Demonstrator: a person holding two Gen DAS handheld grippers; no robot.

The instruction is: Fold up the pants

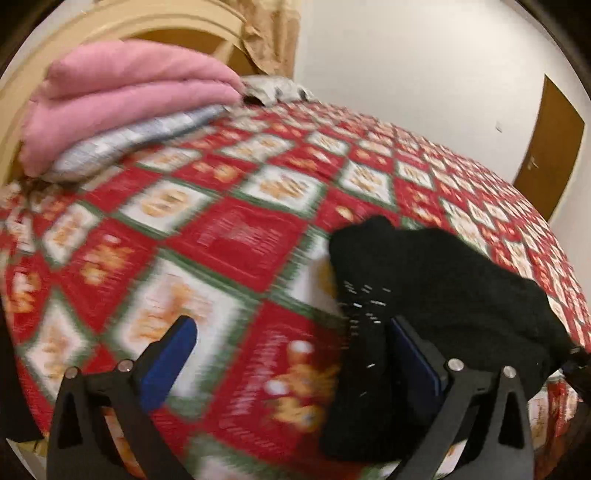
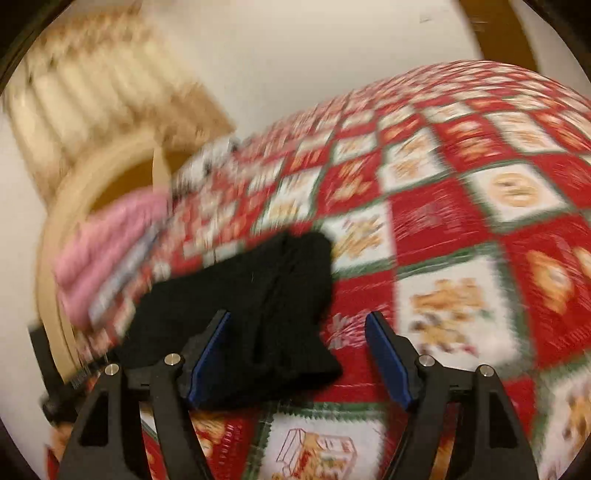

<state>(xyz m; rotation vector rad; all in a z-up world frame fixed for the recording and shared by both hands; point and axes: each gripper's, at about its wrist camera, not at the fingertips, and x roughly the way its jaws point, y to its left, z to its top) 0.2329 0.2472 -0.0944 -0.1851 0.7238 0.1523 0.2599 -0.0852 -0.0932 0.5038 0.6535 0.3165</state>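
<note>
The black pants [image 1: 424, 295] lie bunched on the red, white and green patterned bedspread [image 1: 236, 236]. In the left wrist view they cover my right fingertip, and my left gripper [image 1: 291, 332] is open with its jaws wide apart, nothing between them. In the right wrist view the pants [image 2: 258, 295] lie by my left finger and reach into the gap. My right gripper [image 2: 299, 332] is open just above the bedspread [image 2: 461, 229]. Both views are blurred by motion.
A folded pink blanket [image 1: 125, 96] on a grey patterned pillow [image 1: 122, 147] lies at the head of the bed by a beige curved headboard [image 1: 122, 22]. A brown door [image 1: 546, 144] stands in the white wall at the right. A cream curtain [image 2: 88, 88] hangs behind the headboard.
</note>
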